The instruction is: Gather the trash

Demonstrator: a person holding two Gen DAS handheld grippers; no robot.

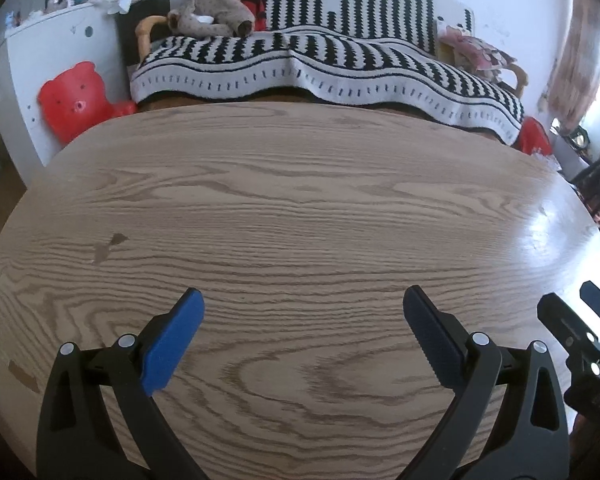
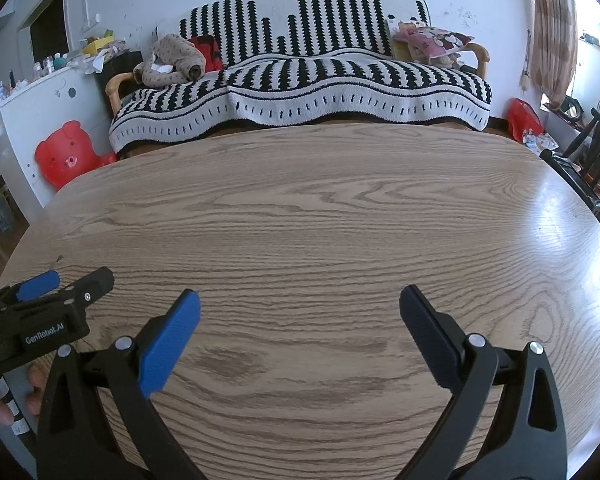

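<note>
The left tongs (image 1: pixel 302 300) hang above the wood-grain surface (image 1: pixel 300 208) with the blue pads spread wide apart and nothing between them. The right tongs (image 2: pixel 299 300) stand the same way, pads (image 2: pixel 168 340) far apart and empty, over the same surface. The two sit side by side: the right tongs show at the right edge of the left wrist view, and the left tongs at the lower left of the right wrist view, with fingers of a hand (image 2: pixel 4 404) on the handle there.

No trash shows on the surface in either view, so its direction and long axis cannot be told. The surface ahead of both tongs is bare wood, with only two small dark marks (image 1: pixel 108 246) left of centre and a bright glare at the right. Its far edge curves just before a sofa (image 1: pixel 324 64) covered in a black-and-white striped blanket.

On the sofa lie a brown spotted garment (image 1: pixel 216 12) at the left end and a pink patterned cushion (image 2: pixel 436 42) at the right end. A red bear-shaped stool (image 1: pixel 74 98) leans beside a white cabinet (image 1: pixel 48 52) with clutter on top, left of the sofa. A red bag (image 2: pixel 522 118) with scattered papers lies on the floor at the right, near dark chairs (image 2: pixel 592 160) and a curtain (image 2: pixel 552 32).
</note>
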